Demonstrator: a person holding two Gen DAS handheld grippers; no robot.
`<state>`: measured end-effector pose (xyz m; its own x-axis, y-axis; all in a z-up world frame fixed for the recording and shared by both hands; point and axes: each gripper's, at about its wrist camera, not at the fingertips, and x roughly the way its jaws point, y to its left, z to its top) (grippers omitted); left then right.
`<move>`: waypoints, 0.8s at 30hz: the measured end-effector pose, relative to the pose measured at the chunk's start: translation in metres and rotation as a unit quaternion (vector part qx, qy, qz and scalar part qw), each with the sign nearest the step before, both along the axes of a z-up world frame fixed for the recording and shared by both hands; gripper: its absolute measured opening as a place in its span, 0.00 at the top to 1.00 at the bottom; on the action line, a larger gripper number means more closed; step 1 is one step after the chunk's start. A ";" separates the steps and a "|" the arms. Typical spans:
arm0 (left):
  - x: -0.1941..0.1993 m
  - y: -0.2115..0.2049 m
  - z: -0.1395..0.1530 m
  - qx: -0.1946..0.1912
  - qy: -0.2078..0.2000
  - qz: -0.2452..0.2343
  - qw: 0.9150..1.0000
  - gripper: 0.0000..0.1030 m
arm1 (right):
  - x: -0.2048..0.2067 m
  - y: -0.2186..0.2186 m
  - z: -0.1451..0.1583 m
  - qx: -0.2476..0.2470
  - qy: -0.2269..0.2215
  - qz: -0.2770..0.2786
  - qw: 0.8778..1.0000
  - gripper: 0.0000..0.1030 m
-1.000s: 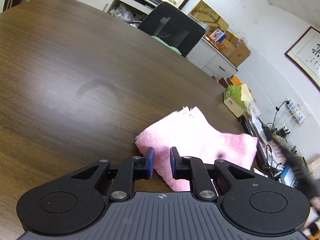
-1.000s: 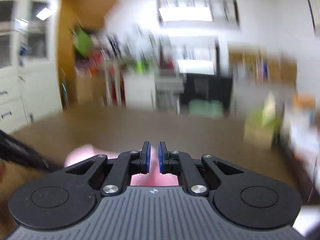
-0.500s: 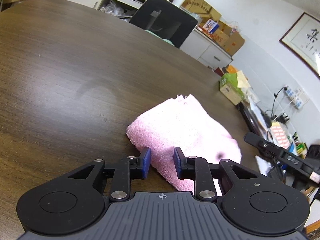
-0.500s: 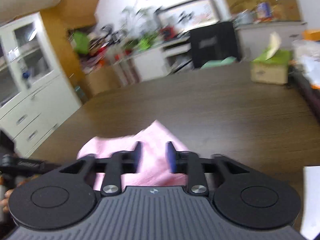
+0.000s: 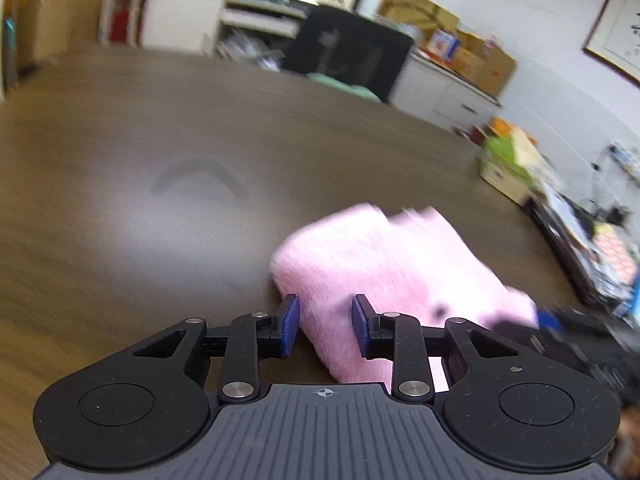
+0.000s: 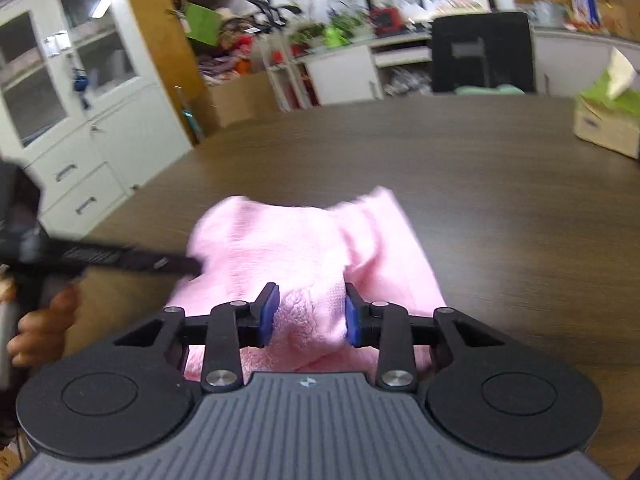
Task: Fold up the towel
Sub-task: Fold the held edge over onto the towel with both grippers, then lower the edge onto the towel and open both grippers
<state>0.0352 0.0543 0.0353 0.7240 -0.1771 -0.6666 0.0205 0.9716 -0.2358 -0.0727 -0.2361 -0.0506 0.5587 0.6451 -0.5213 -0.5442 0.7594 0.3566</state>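
Now both grippers' jaws, nearly closed a second ago, gape: left gripper [image 5: 325, 322] and right gripper [image 6: 307, 315] straddle the bunched pink terry towel [image 6: 312, 240] on the dark wooden desk [image 6: 480, 184], gripping nothing; likely grasps coming.

Black gripper [image 5: 325, 326] w/ 2 blue pads [image 5: 291, 326]

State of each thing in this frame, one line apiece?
towel: pink, bunched and partly folded, lying on the table.
left tongs: open, at the towel's near edge, gripping nothing.
right tongs: open, towel between the pads, not clamped.
table: dark wood, towel resting on it.
tissue box: on the table, a tissue sticking up.
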 end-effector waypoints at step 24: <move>-0.032 -0.012 0.006 0.022 -0.074 -0.062 0.995 0.45 | -0.002 0.017 0.024 -0.026 -0.117 -0.080 0.990 0.95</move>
